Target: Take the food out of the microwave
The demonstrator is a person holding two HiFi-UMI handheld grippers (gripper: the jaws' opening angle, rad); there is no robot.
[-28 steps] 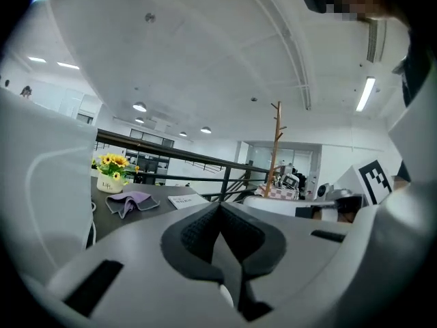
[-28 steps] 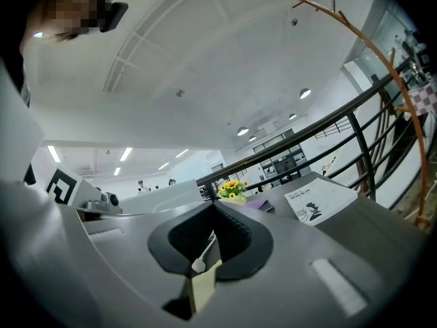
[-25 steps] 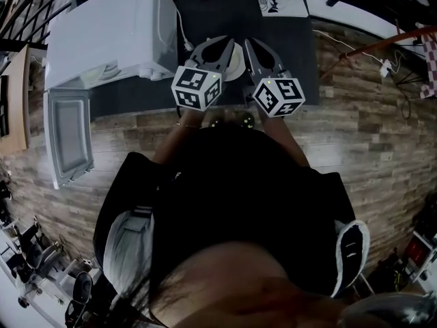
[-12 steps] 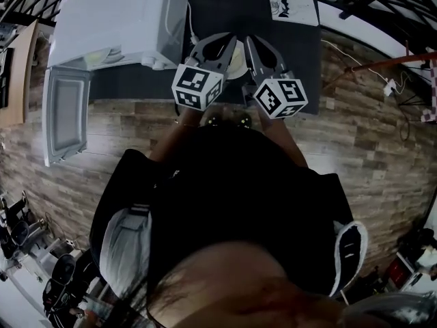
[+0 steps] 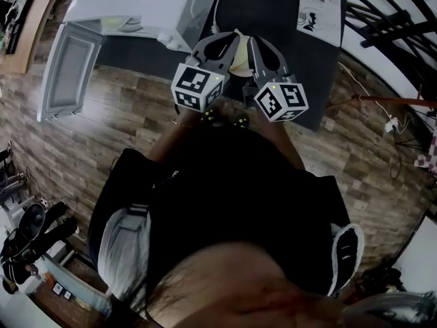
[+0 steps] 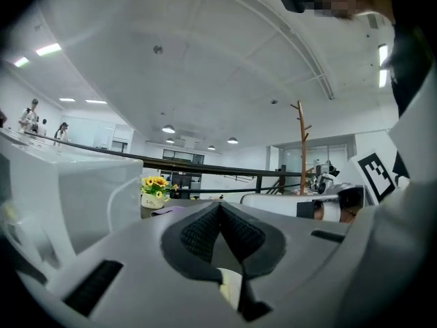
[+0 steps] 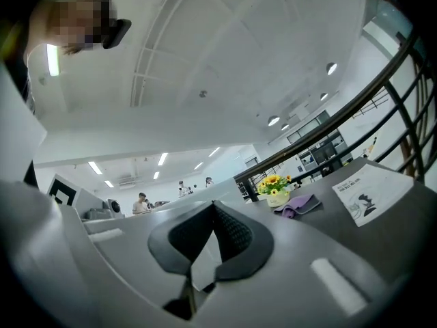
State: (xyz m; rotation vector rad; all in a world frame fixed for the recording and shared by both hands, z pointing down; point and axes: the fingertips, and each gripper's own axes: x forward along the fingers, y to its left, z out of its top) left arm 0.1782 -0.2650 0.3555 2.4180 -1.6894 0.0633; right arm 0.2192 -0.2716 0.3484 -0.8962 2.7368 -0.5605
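Observation:
A pale cream dish (image 5: pixel 240 61) hangs over the near edge of the dark table (image 5: pixel 273 12), held from both sides. My left gripper (image 5: pixel 231 41) is shut on the dish's left rim, and a cream sliver (image 6: pixel 229 287) shows low between its jaws (image 6: pixel 220 207). On the right rim my right gripper (image 5: pixel 251 42) is shut too, with a white edge (image 7: pixel 201 265) wedged between its jaws (image 7: pixel 214 207). The white microwave (image 5: pixel 136 2) stands at the upper left, and its door (image 5: pixel 68 70) hangs open. Something pale and round (image 5: pixel 126 24) shows in its opening.
A printed sheet (image 5: pixel 319 12) lies at the table's right, a purple cloth (image 7: pixel 295 205) and a pot of yellow flowers (image 7: pixel 275 186) further back. Dark railings (image 5: pixel 389 26) run behind the table. The floor is wood plank (image 5: pixel 123 128). People stand far off (image 7: pixel 142 202).
The whole scene has swung under the head camera: the microwave and its open door slid up and turned, the sheet moved right. Both grippers stay side by side, shut on the dish.

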